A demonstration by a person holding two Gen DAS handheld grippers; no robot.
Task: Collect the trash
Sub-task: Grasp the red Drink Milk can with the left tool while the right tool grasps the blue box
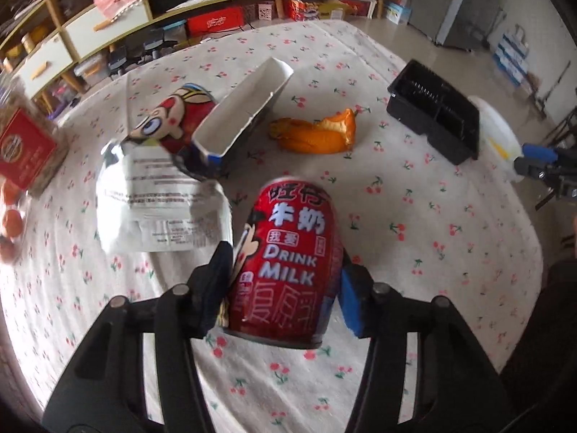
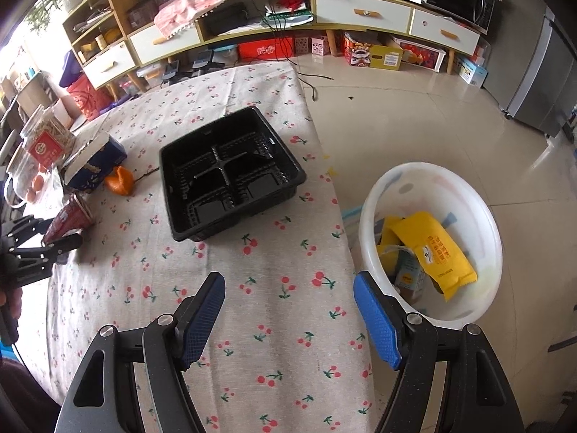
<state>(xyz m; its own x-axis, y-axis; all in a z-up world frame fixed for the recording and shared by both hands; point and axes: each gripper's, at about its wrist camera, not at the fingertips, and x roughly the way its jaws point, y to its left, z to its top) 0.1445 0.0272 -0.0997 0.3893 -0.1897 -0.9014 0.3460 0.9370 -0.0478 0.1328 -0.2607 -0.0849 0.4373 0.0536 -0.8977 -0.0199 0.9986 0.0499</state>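
Observation:
My left gripper [image 1: 286, 270] is shut on a red milk can [image 1: 288, 263] and holds it just above the cherry-print tablecloth [image 1: 414, 216]; the can also shows in the right wrist view [image 2: 68, 220]. Beyond it lie a crumpled snack wrapper [image 1: 162, 195], an open blue carton [image 1: 241, 122], an orange peel [image 1: 317, 133] and a black plastic tray [image 1: 436, 112]. My right gripper [image 2: 288, 292] is open and empty over the table's right edge, the tray [image 2: 230, 173] ahead of it. A white trash bin [image 2: 432, 241] with yellow wrappers stands on the floor to the right.
A jar with a red label [image 1: 29, 151] and small oranges [image 1: 10, 216] sit at the table's left side. Shelves and drawers [image 2: 252, 29] line the far wall. A grey fridge [image 2: 541, 83] stands at the right.

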